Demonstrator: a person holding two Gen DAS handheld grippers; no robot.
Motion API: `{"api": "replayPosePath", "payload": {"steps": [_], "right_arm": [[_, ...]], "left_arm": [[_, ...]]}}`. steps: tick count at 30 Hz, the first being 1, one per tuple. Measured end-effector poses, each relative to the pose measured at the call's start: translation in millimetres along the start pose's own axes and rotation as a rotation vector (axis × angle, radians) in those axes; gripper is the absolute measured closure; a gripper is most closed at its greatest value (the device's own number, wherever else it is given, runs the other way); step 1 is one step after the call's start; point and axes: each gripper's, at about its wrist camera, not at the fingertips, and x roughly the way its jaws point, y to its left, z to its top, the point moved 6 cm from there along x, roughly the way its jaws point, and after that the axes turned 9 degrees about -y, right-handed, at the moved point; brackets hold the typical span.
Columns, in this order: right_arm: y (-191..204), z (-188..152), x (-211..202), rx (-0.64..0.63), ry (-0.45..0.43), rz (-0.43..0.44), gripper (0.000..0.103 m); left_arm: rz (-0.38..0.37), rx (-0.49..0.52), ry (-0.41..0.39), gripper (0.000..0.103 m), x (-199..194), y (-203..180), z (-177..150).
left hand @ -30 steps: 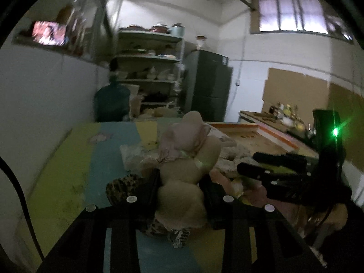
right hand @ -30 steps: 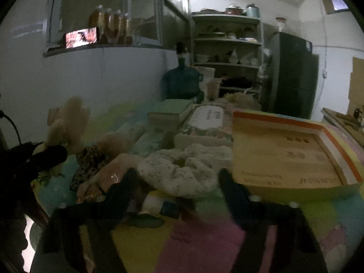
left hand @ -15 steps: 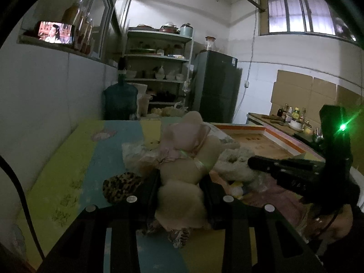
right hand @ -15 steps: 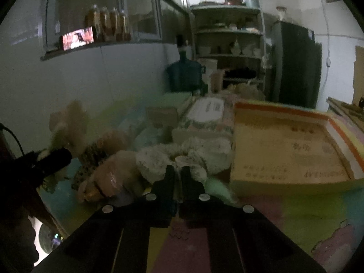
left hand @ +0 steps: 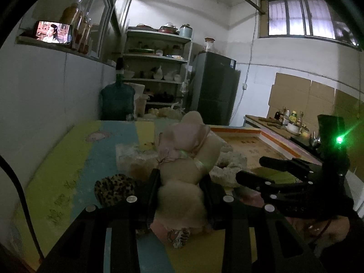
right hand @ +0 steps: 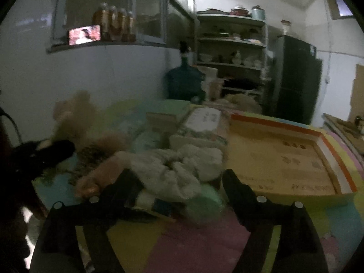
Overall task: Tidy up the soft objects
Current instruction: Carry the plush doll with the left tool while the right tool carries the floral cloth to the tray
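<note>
With the left gripper (left hand: 180, 182) clenched on a plush toy (left hand: 188, 159) at frame centre and the right gripper (right hand: 179, 179) opening over the white cloth (right hand: 179, 166), the box (right hand: 284, 159) at right looks empty, so most sorting remains.

Left tool (left hand: 180, 188) clamped on something soft; right tool's (right hand: 177, 182) jaws opening

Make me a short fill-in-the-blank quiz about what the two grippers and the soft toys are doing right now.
1. The left gripper is shut on a cream ____ toy.
2. The right gripper has its jaws ____, around the white fabric without pressing it.
3. The shallow box with the orange rim holds ____ soft objects.

Missing words: plush; opening; no
</note>
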Motion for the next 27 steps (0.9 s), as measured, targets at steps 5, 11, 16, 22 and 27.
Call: {"api": "replayPosePath", "payload": {"steps": [5,11,16,22,27], "right_arm": [[2,-5,12,0.014,0.028,0.014,0.022],[9,-8,30,-0.020,0.075,0.019,0.059],[6,-2,33,0.010,0.064,0.046,0.092],[-8,25,3,0.046,-0.067,0.050,0.092],[-19,42,-18,0.034,-0.122,0.022,0.092]], "left_arm": [[-0.005,0.001,0.006,0.068,1,-1,-2],[0.001,-0.012,0.009,0.068,1,0,-5],[0.007,-0.015,0.014,0.068,1,2,-6],[0.004,-0.023,0.019,0.068,3,-1,-4],[-0.016,-0.020,0.014,0.068,6,-9,0]]}}
